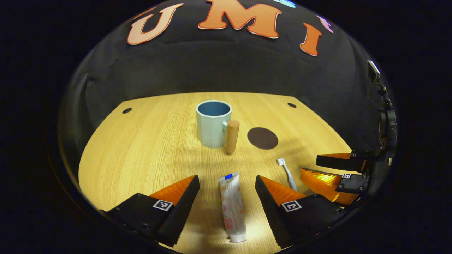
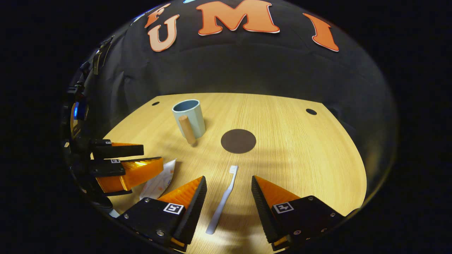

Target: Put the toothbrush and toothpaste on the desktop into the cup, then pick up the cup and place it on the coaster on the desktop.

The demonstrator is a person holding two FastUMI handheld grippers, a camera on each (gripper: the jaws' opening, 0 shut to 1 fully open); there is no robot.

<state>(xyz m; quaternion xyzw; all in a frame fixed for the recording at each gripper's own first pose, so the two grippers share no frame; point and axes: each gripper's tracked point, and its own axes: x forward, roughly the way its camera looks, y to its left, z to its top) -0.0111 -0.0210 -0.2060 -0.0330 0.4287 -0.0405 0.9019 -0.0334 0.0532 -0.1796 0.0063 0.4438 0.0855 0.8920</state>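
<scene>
Left hand-held gripper [image 1: 227,185]: hovering low over the surface [image 1: 148,151], fingers apart, straddling the toothpaste tube without touching it.
Toothpaste tube [image 1: 232,206]: lying flat on the wood, cap end toward the camera, not yet lifted.
Cup [image 1: 213,123]: standing upright behind the tube, pale blue with a wooden peg handle [image 1: 232,136], looking empty inside.
Coaster [image 1: 262,138]: lying bare, dark and round, just to the right of the cup.
Toothbrush [image 2: 223,200]: lying flat, bristles pointing toward the coaster.
Right hand-held gripper [image 2: 226,190]: hovering with fingers apart on either side of the toothbrush handle, gripping nothing.
Progress: nothing is done yet; both items are waiting to be grasped, then dropped into the cup, and the cup moved onto the coaster.
</scene>
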